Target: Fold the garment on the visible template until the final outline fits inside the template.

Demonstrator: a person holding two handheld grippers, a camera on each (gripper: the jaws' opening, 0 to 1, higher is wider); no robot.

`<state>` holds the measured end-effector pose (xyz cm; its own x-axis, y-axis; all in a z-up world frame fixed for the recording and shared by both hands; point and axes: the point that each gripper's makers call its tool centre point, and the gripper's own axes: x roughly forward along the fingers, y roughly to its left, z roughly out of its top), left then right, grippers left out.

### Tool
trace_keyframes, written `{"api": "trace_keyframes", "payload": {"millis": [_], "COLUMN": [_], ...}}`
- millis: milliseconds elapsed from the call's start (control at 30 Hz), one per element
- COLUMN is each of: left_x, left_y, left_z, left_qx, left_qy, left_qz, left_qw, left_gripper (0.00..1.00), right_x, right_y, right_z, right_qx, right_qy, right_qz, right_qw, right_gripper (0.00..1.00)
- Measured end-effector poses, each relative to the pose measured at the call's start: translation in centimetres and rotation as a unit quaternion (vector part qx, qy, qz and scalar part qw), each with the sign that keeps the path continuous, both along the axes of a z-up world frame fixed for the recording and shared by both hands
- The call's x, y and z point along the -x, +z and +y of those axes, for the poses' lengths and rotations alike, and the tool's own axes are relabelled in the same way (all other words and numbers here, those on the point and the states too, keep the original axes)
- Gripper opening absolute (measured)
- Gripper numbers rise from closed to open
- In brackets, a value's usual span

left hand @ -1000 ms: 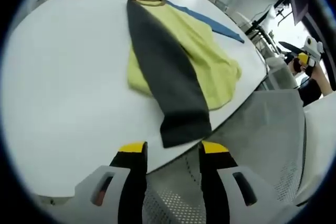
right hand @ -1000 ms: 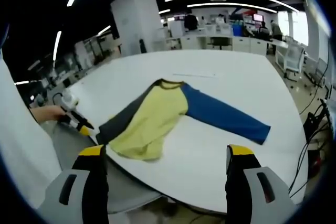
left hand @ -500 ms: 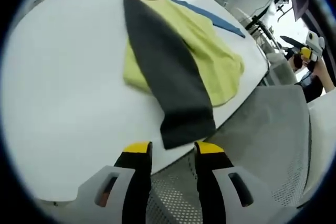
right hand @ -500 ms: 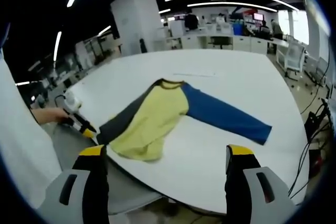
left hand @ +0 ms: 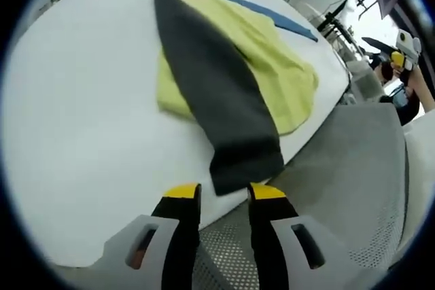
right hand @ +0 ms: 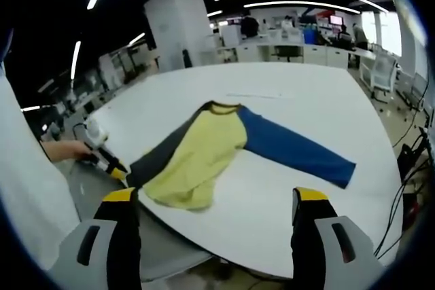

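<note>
**A shirt on the white worktop, with two grippers near it**

No words or labels can be read in either view.

A shirt [right hand: 204,151] lies flat on the big white worktop [right hand: 299,100]. Its body is yellow. One sleeve is dark grey and the other is blue.

In the left gripper view, the left gripper [left hand: 217,193] sits at the edge of the worktop [left hand: 75,113]. Its two yellow tips are a little apart, with nothing between them. The end of the grey sleeve [left hand: 234,147] is just in front of the tips, close to the edge. The yellow body [left hand: 279,73] lies beside the sleeve, and a thin bit of the blue sleeve [left hand: 289,24] peeks out at the far side. A grey mesh chair [left hand: 353,168] stands below the worktop edge. Far off, a hand holds the right gripper [left hand: 399,56].

In the right gripper view, the right gripper [right hand: 214,198] is wide open and holds nothing. It is well apart from the shirt. Here the blue sleeve [right hand: 299,151] shows in full, stretched out flat. A hand [right hand: 64,149] holds the left gripper [right hand: 115,168] right by the grey sleeve end. A thin line [right hand: 255,96] is on the worktop past the collar. Desks and ceiling lights fill the room behind.
</note>
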<state>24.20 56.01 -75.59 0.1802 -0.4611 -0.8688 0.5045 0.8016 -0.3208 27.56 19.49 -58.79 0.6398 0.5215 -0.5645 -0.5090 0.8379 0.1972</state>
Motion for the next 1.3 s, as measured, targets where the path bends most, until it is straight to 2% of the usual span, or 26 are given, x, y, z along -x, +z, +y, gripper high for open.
{"api": "trace_keyframes", "payload": {"millis": [1100, 1300], "left_x": [-0.3, -0.5], "left_y": [-0.9, -1.1], "left_z": [0.4, 0.8], "left_qx": [-0.006, -0.015], "left_qy": [-0.016, -0.010], "left_qz": [0.000, -0.005], "left_qw": [0.9998, 0.9998], "left_gripper": [0.10, 0.03], "right_x": [-0.1, 0.0], "right_y": [-0.1, 0.0], "right_z": [0.0, -0.1], "right_qx": [-0.002, -0.001], "right_qy": [-0.004, -0.005], "right_qz": [0.004, 0.003], "right_qw": [1.0000, 1.0000], "right_gripper": [0.91, 0.91]}}
